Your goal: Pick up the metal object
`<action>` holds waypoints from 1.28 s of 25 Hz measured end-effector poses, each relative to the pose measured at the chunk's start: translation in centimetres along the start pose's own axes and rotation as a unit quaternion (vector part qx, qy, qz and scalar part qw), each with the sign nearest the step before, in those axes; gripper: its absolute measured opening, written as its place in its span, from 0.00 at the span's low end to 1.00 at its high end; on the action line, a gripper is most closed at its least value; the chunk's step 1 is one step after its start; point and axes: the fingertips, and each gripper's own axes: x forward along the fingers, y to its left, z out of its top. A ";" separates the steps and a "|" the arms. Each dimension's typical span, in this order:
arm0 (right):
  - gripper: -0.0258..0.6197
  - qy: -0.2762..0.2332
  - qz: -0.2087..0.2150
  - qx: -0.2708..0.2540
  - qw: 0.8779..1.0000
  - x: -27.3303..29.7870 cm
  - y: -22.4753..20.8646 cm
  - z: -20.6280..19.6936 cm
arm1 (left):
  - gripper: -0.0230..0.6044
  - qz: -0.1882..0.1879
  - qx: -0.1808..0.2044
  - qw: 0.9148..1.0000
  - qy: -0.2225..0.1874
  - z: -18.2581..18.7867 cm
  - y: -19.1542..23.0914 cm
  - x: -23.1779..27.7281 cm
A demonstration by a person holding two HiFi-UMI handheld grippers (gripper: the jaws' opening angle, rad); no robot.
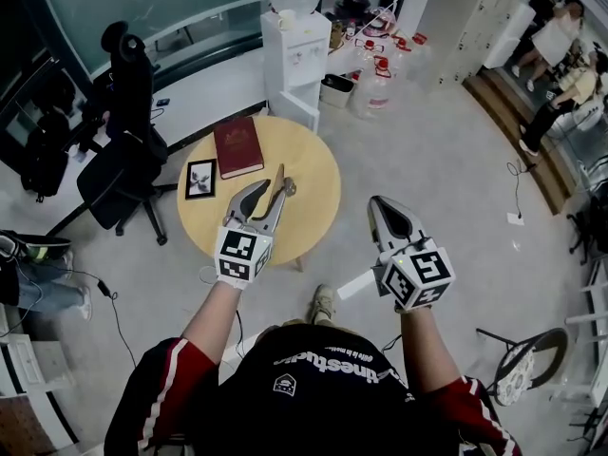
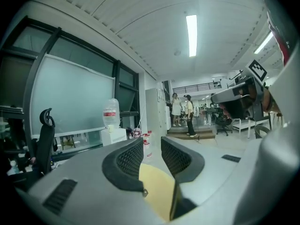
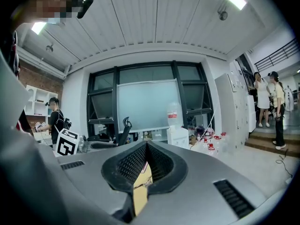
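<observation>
A slim metal object lies on the round wooden table, near its middle. In the head view my left gripper hovers over the table with its tips right beside the object's near end; whether they touch it I cannot tell. In the left gripper view that same gripper stands open, with only the yellow tabletop showing in the gap. To the right of the table, over the floor, is my right gripper. The right gripper view shows this gripper shut, tips together and holding nothing.
A red book and a small framed picture lie on the table's far left part. A black office chair stands left of the table and a water dispenser behind it. People stand at the far right.
</observation>
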 end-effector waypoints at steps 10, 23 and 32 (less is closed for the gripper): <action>0.08 0.023 0.002 0.005 1.000 3.3 -4.1 -3.1 | 0.23 0.004 0.001 1.000 0.030 -4.7 -0.6 4.5; 0.08 0.052 0.001 0.018 0.998 7.6 -7.7 -7.0 | 0.23 0.008 0.020 0.995 0.097 -12.2 0.3 9.0; 0.08 0.085 0.011 0.026 0.996 11.6 -10.0 -10.6 | 0.24 0.018 0.013 0.991 0.136 -16.7 0.3 12.7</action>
